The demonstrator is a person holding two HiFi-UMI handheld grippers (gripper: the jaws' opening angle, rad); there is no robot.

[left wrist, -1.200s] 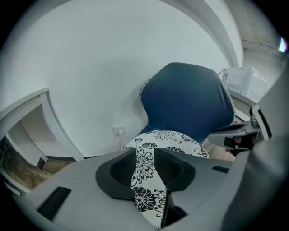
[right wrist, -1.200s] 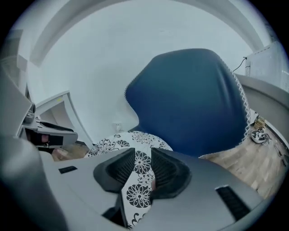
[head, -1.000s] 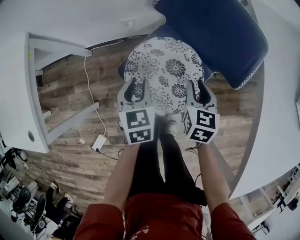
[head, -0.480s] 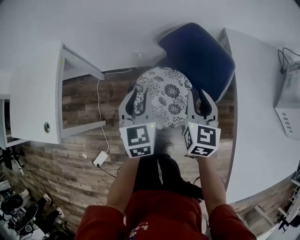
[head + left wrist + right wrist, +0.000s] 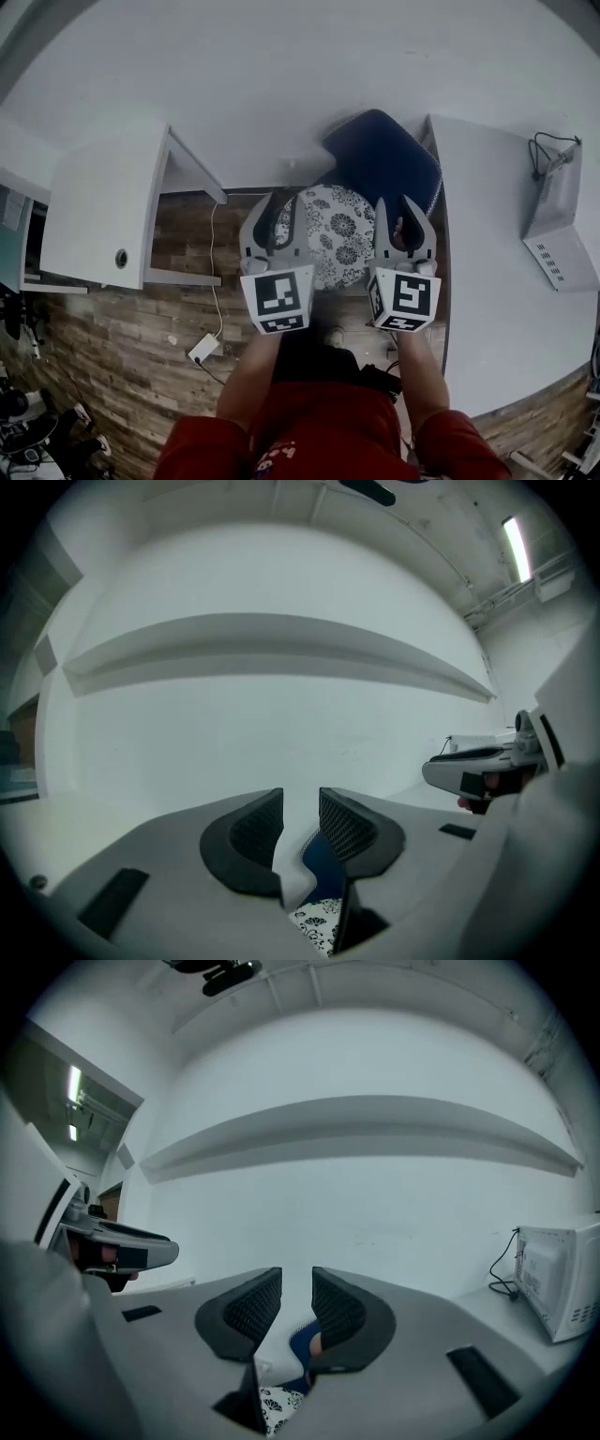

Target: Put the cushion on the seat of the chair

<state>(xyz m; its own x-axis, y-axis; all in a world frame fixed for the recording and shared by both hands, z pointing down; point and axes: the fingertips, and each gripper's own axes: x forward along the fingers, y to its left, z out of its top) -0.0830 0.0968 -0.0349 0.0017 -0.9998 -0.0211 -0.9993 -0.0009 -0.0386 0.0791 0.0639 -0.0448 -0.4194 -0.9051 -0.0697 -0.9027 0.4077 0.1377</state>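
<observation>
A round white cushion point(image 5: 339, 234) with a black flower print lies on the seat of a blue chair point(image 5: 382, 159), seen from above in the head view. My left gripper point(image 5: 280, 208) hangs over the cushion's left edge and my right gripper point(image 5: 400, 216) over its right edge. Both stand open by a narrow gap, and only the white wall shows between the jaws. A strip of the cushion point(image 5: 314, 921) and the blue chair point(image 5: 323, 866) shows below the left jaws. The cushion point(image 5: 275, 1412) shows the same way in the right gripper view.
A white desk point(image 5: 103, 211) stands at the left and a white table point(image 5: 487, 281) at the right, with a white box-like appliance point(image 5: 558, 230) on it. A white power adapter point(image 5: 203, 349) with its cable lies on the wooden floor. My legs stand right in front of the chair.
The head view has pulled back and up, so chair and cushion look smaller. Both grippers have risen from the cushion's edges and now point at the wall. The cushion stays on the seat.
</observation>
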